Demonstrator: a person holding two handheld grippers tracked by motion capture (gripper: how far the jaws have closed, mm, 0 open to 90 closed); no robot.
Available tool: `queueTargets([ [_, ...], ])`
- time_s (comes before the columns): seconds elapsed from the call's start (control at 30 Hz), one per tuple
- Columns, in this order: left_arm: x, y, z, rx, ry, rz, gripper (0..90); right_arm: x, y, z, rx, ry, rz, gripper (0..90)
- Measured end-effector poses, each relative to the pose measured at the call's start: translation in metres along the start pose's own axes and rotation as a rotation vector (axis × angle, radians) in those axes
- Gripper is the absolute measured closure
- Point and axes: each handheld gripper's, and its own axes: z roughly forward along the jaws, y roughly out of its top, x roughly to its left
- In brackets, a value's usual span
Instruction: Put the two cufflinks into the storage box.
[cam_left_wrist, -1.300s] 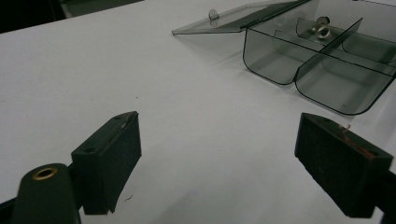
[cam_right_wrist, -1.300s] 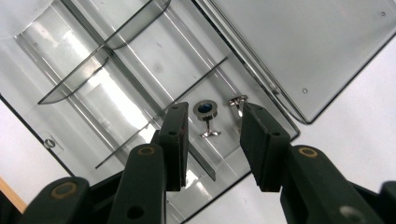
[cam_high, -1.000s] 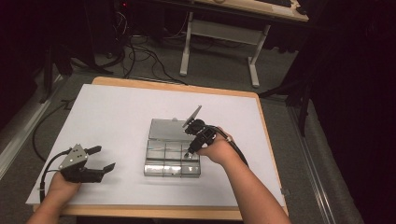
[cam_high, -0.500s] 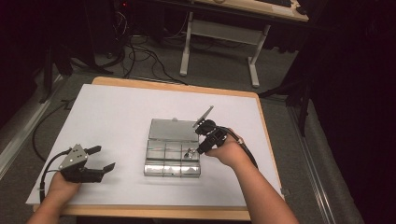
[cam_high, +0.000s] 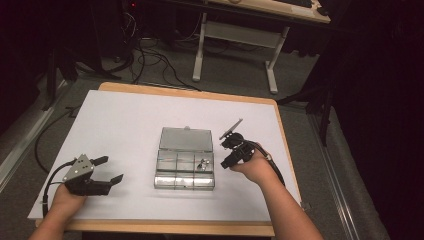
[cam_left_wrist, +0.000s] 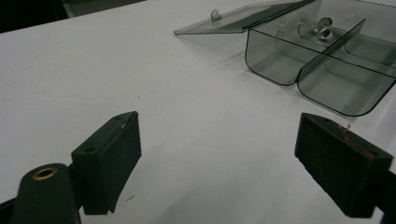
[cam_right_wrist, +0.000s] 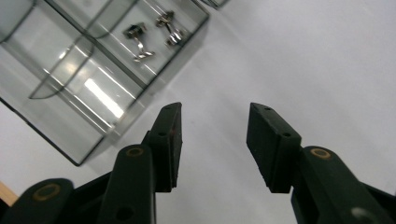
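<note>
High view: the open clear box (cam_high: 185, 167) sits mid-table, two cufflinks (cam_right_wrist: 152, 33) in one compartment. The right gripper (cam_high: 231, 150) is just beside it, jaws apart and empty; the left gripper (cam_high: 102, 175) rests well apart, jaws wide.

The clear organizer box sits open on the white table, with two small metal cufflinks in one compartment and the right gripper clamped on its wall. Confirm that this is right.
Not quite. The right gripper is not clamped on the box: the right gripper view shows its jaws open over bare table beside the box, holding nothing. The rest stands: the lid lies open and two cufflinks lie in one compartment.
</note>
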Motion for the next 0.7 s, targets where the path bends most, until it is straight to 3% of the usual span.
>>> queueTargets([
  [0.27, 0.000, 0.000, 0.000, 0.001, 0.002, 0.000, 14.9, -0.017, -0.027, 0.003, -0.019, -0.025, 0.054, 47.2],
  [0.7, 0.000, 0.000, 0.000, 0.002, 0.001, -0.002, 14.9, -0.045, -0.073, 0.004, -0.056, -0.035, 0.147, 43.5],
])
